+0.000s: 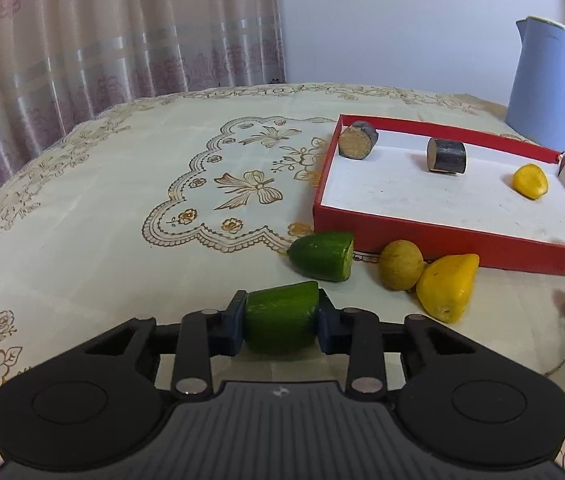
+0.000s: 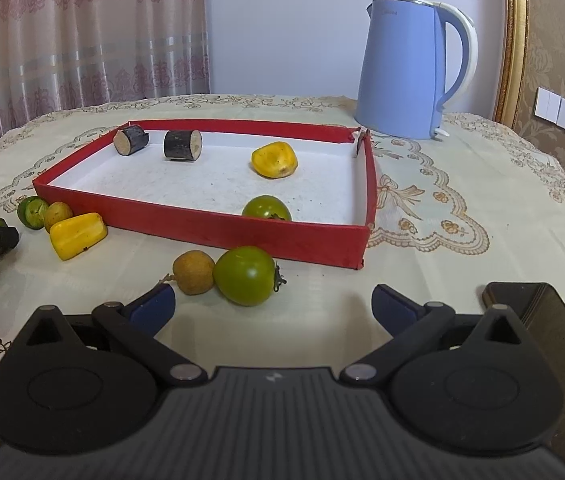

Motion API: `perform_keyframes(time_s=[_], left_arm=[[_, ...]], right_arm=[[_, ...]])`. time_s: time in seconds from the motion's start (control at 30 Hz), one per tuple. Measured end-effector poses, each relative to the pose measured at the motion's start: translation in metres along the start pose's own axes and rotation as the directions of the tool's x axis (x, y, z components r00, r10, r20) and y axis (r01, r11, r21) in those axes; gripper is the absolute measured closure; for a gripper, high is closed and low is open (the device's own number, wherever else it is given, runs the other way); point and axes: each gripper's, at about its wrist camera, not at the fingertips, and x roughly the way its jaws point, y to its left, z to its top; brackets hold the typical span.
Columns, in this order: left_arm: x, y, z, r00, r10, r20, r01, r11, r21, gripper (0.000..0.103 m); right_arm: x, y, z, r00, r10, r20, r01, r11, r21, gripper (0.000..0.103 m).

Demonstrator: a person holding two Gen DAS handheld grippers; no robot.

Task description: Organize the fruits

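— Fruits: where do they lie?
— Two dark log-like chunks [image 2: 130,140], a yellow piece [image 2: 274,159] and a green tomato [image 2: 266,208] sit in the red tray [image 2: 202,228]. A second tomato [image 2: 245,275], a brown round fruit [image 2: 193,272] touching it, and a yellow wedge [image 1: 447,286] rest on the worktop [image 1: 102,208] just outside.
— And the grippers?
— The left gripper [image 1: 281,322] pinches a green cucumber half [image 1: 281,318]; another half [image 1: 322,256] lies near the tray. The right gripper [image 2: 272,308] is spread wide, holding nothing.
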Motion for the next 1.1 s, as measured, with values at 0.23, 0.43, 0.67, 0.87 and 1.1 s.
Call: perform_keyframes(time_s=[0.23,0.43,0.67,0.87,1.1], left_arm=[[0.000,0.000,0.001,1.000,-0.009,-0.007,0.009,1.000,-0.003,0.070],[-0.001,0.001,0.002,1.000,-0.009,-0.007,0.009,1.000,-0.003,0.070],[-0.008,0.002,0.009,1.000,-0.003,0.021,0.003,1.000,0.009,0.070],[-0.013,-0.001,0.018,0.999,0.003,0.040,-0.004,1.000,0.026,0.070],[-0.020,-0.009,0.030,0.997,-0.001,0.073,-0.003,0.998,0.060,0.070]], right_arm=[[0.001,-0.001,0.000,1.000,0.008,-0.007,-0.007,1.000,0.009,0.000],[0.001,-0.002,0.000,1.000,0.014,-0.008,-0.014,1.000,0.012,0.000],[0.001,-0.002,-0.001,1.000,0.019,-0.008,-0.018,1.000,0.017,0.000],[0.000,-0.002,0.000,1.000,0.020,-0.006,-0.019,1.000,0.018,0.000],[0.000,-0.003,0.000,1.000,0.024,-0.007,-0.024,0.999,0.023,0.000]])
